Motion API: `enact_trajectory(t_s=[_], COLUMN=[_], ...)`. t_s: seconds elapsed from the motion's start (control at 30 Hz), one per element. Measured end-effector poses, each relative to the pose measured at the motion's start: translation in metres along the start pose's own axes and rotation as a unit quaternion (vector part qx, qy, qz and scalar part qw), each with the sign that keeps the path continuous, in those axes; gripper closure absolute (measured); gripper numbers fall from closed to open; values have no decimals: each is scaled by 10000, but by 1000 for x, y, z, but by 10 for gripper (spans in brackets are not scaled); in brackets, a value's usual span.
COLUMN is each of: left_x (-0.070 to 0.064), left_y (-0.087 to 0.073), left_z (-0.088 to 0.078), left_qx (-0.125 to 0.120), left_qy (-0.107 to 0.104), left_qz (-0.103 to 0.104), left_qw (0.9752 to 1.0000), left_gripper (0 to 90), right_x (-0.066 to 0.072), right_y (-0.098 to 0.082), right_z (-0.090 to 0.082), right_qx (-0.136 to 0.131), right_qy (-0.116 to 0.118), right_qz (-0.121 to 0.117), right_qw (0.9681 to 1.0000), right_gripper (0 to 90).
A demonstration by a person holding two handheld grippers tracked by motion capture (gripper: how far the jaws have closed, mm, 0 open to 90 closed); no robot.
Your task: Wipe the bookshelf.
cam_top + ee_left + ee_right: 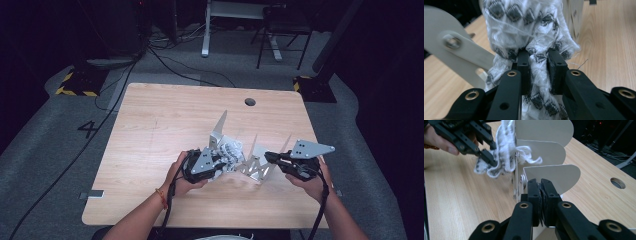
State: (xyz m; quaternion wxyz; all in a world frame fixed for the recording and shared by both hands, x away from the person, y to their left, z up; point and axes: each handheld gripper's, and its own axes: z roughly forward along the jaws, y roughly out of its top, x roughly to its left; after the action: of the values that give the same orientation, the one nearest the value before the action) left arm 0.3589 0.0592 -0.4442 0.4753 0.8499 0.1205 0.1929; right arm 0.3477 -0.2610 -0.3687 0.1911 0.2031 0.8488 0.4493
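Observation:
A white cloth with black diamond patterns [231,151] hangs bunched against a silver metal rack [258,169] with upright pointed blades near the table's middle front. My left gripper [539,53] is shut on a fold of the cloth [529,25], right beside the rack's pale blade [461,55]. In the right gripper view the left gripper [487,157] pinches the cloth [505,155] against the far blades. My right gripper [541,181] is shut on the rack's thin edge, just below the nearest rounded blade [556,176]. From above, the right gripper [268,157] meets the rack's right side.
The wooden table [165,115] has a round cable hole [250,102] at the back, also visible as a hole [617,183] to the right. Behind the table stand desk legs, a chair and floor cables. Bare wood lies left and behind the rack.

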Motion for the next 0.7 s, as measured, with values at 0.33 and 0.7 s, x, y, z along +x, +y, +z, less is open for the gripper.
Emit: enact_trajectory(t_s=[0.33, 0.7], left_x=[0, 22], left_y=[-20, -17], left_z=[18, -5], left_qx=[810, 611], left_qy=[-326, 348], left_qz=[95, -195], left_qw=[9961, 9973], left_gripper=[761, 767], right_x=[0, -1], right_y=[-1, -2], right_z=[0, -1], right_qx=[-42, -53], right_qy=[-6, -17], right_qz=[5, 15], right_qw=[10000, 10000], right_gripper=[873, 873])
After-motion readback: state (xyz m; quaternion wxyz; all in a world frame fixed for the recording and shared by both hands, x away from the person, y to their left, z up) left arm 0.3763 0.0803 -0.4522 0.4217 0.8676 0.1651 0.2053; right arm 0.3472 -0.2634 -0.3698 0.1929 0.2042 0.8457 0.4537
